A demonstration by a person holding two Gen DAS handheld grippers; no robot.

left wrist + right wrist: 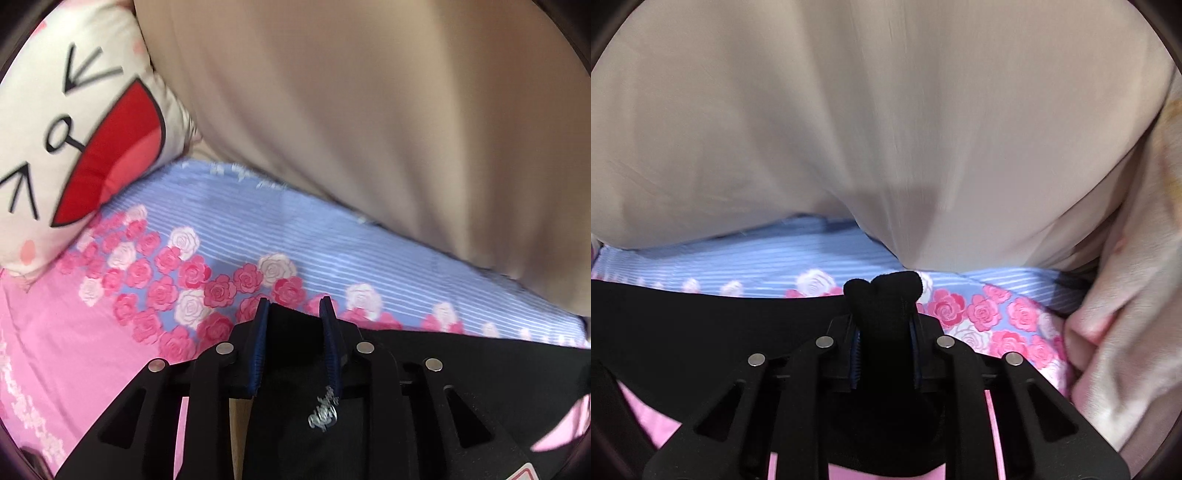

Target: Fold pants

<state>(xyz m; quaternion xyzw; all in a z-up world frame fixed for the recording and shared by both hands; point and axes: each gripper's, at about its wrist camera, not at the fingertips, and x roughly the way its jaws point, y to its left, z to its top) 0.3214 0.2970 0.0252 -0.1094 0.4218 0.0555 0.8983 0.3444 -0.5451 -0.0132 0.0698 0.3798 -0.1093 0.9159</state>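
The black pants (461, 369) lie on a bed with a pink and blue rose-print sheet (229, 236). My left gripper (295, 306) is shut on a bunched edge of the pants, the fabric pinched between its blue pads, with a small silver logo (325, 413) showing on the cloth just behind them. In the right wrist view, my right gripper (884, 325) is shut on another bunch of the same pants (701, 325), and a knob of black fabric sticks out past the fingertips. The edge of the pants stretches away to the left of it, lifted off the sheet.
A white cushion (74, 140) with a cartoon face and red mouth rests at the left. A large beige cover or quilt (369, 129) rises behind the sheet (775, 254) in both views. A pale pink blanket (1126, 314) is bunched at the right.
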